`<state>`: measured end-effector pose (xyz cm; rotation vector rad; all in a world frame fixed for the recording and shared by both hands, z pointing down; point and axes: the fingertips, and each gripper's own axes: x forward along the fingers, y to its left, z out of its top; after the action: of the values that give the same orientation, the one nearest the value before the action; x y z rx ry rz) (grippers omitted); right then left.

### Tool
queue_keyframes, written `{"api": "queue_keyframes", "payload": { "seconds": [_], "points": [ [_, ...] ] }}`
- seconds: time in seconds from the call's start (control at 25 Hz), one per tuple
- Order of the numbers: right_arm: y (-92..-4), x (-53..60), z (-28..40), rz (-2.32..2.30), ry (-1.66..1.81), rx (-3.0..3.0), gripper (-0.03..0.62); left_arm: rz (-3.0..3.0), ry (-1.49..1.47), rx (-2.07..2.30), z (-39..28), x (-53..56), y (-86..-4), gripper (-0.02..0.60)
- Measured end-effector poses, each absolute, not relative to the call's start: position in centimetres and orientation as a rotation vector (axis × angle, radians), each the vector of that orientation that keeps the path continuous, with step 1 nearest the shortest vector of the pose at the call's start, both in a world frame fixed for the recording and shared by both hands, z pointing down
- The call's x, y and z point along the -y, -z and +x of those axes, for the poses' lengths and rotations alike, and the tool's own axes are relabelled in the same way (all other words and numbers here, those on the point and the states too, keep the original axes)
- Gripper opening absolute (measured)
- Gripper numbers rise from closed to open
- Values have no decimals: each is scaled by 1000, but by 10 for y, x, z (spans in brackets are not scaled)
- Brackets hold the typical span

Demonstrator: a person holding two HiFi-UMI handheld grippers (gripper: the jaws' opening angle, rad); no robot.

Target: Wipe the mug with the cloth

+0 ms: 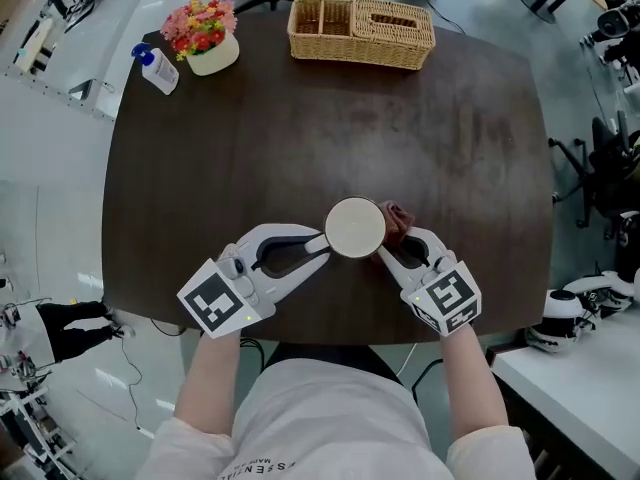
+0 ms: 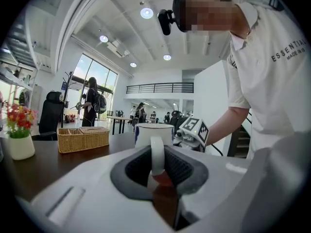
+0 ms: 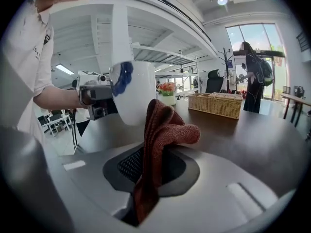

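A white mug (image 1: pixel 355 227) with a blue mark on its side hangs above the dark table (image 1: pixel 300 118) near its front edge. My left gripper (image 1: pixel 322 243) is shut on the mug's handle (image 2: pixel 156 154), and the mug body (image 2: pixel 153 132) shows just beyond the jaws. My right gripper (image 1: pixel 388 250) is shut on a reddish-brown knitted cloth (image 1: pixel 396 221). In the right gripper view the cloth (image 3: pixel 158 144) stands bunched up against the right side of the mug (image 3: pixel 133 91).
At the table's far edge stands a wicker basket (image 1: pixel 362 32). A white pot of red and pink flowers (image 1: pixel 205 36) and a small bottle with a blue cap (image 1: pixel 157 69) sit at the far left. A white bench (image 1: pixel 580 388) is at the right.
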<state>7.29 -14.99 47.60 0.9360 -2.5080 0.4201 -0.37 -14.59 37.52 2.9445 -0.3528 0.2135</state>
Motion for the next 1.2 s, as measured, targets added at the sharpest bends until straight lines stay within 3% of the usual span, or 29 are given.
{"api": "queue_keyframes", "payload": {
  "seconds": [0.24,0.84,1.04,1.2],
  "points": [
    [-442,154,49,970,-416,2626,81,2987,-161,338,5,143,-329,66],
    [-397,137,7,779,-324,2808,81,2979,-63,308,5,153,-312,66],
    [-411,122,20,680,-318,2782,81,2977,-60,313,0,156,-319,66],
    [-427,139,61,858,-339,2624,81,2993,-116,306,-5,157,-332,66]
  ]
}}
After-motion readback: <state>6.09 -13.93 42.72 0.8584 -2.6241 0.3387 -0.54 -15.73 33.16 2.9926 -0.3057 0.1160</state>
